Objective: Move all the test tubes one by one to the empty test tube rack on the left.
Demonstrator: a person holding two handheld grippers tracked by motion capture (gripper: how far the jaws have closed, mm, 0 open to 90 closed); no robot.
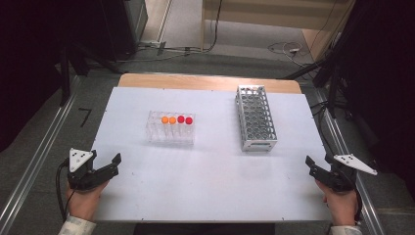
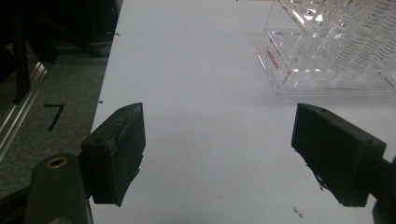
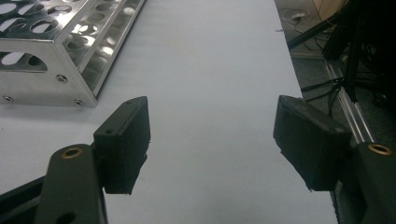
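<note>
White table (image 1: 205, 166), two racks apart

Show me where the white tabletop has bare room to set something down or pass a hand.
Bare: the wide near strip between the left claw and right claw, the gap between the clear rack and the metal rack, and the left margin of the table. Tightest: the strip right of the metal rack.

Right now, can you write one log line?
left tool: open, empty | right tool: open, empty | capped tubes: in clear rack | metal rack: untouched
</note>
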